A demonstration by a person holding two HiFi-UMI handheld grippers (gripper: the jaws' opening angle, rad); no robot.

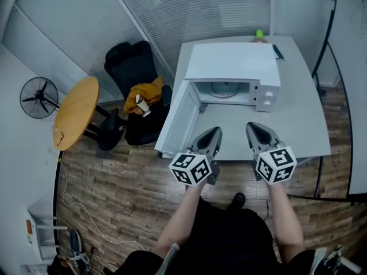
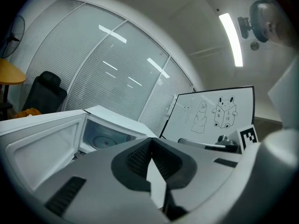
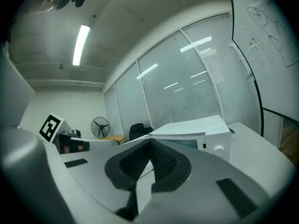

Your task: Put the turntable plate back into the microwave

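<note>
Glass shows inside the microwave (image 1: 232, 67): the plate (image 1: 223, 89) lies flat on the floor of the cavity, round and about centred as far as the head view lets me judge. The left gripper view shows the same, with the plate low in the open cavity beside the door (image 1: 179, 119). The microwave stands on the table (image 1: 298, 119), and its door hangs wide open to the left side.

Both tools are away from the oven. The left gripper (image 1: 215, 130) and the right gripper (image 1: 253, 127) hover side by side over the near edge of the table, well apart from the cavity, and point about level toward it. In each gripper view the two jaws meet at their tips, pressed together, and nothing is between them. Neither one carries anything.

My judgement is that the main part of the task is done, because the plate is in its place and no tool holds it. I cannot tell from these views if the plate sits properly on its ring or hub, as it is too small and partly in shadow. What seems left is little: perhaps to check the seating and to close the door, although the task sentence does not ask for the closing. If the door is to be pushed, a closed gripper could do it with its side against the outer edge.
</note>
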